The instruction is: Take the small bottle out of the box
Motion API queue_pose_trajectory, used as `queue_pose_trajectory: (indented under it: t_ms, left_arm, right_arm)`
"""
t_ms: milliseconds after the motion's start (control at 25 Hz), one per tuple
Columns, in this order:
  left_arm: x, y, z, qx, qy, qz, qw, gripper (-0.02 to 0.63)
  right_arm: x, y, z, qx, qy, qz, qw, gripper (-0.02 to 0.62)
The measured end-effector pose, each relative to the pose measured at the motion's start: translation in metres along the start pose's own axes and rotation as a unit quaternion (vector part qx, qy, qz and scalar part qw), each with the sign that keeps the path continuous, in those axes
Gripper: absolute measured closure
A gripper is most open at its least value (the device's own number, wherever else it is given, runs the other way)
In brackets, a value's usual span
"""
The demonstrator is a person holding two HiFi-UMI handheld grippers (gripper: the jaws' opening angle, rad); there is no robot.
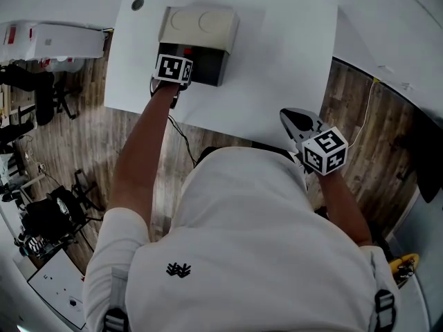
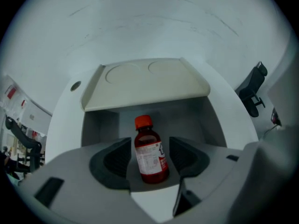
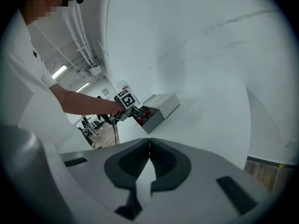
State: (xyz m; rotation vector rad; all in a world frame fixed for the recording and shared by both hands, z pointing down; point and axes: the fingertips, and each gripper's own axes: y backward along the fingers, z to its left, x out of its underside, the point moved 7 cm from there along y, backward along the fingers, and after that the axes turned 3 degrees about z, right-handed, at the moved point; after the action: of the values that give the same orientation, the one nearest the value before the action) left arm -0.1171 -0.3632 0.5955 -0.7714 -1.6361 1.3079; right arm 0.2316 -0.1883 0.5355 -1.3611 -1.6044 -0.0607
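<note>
A small brown bottle point(image 2: 150, 155) with a red cap and a white label stands upright in the box's open front, under the beige lid point(image 2: 145, 83). My left gripper point(image 2: 150, 146) has a jaw on each side of the bottle; a thin gap shows beside the left pad point(image 2: 117, 160), so it is open around the bottle. In the head view the left gripper point(image 1: 181, 54) reaches into the dark front of the box point(image 1: 201, 30) on the white table point(image 1: 277, 68). My right gripper point(image 3: 149, 146) is shut and holds nothing; it hangs off the table's near right edge point(image 1: 296, 122).
The box sits near the table's far left part, with a small round hole point(image 1: 137, 4) in the tabletop beside it. Wooden floor, black chairs point(image 1: 41, 95) and equipment lie left of the table. A cable point(image 1: 181, 133) trails below the left arm.
</note>
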Motion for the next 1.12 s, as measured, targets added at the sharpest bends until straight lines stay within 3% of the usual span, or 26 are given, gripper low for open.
queue_pose_trajectory:
  t_ms: [160, 240, 440, 1120]
  left_arm:
    - [-0.006, -0.01, 0.0, -0.007, -0.023, 0.01, 0.9997, 0.347]
    - [-0.001, -0.016, 0.003, -0.021, -0.023, 0.042, 0.9987, 0.347]
    - [0.0, -0.024, -0.006, -0.005, -0.026, 0.067, 0.9974, 0.364]
    - [-0.005, 0.021, -0.013, 0.032, -0.009, -0.051, 0.9981, 0.374]
  right_arm:
    - [0.002, 0.001, -0.001, 0.007, -0.003, 0.002, 1.0, 0.589]
    - [0.002, 0.002, -0.002, 0.009, -0.004, 0.001, 1.0, 0.588]
    - [0.005, 0.006, -0.006, 0.014, -0.008, 0.003, 1.0, 0.588]
    - [-0.002, -0.011, 0.018, -0.002, 0.029, 0.013, 0.999, 0.588]
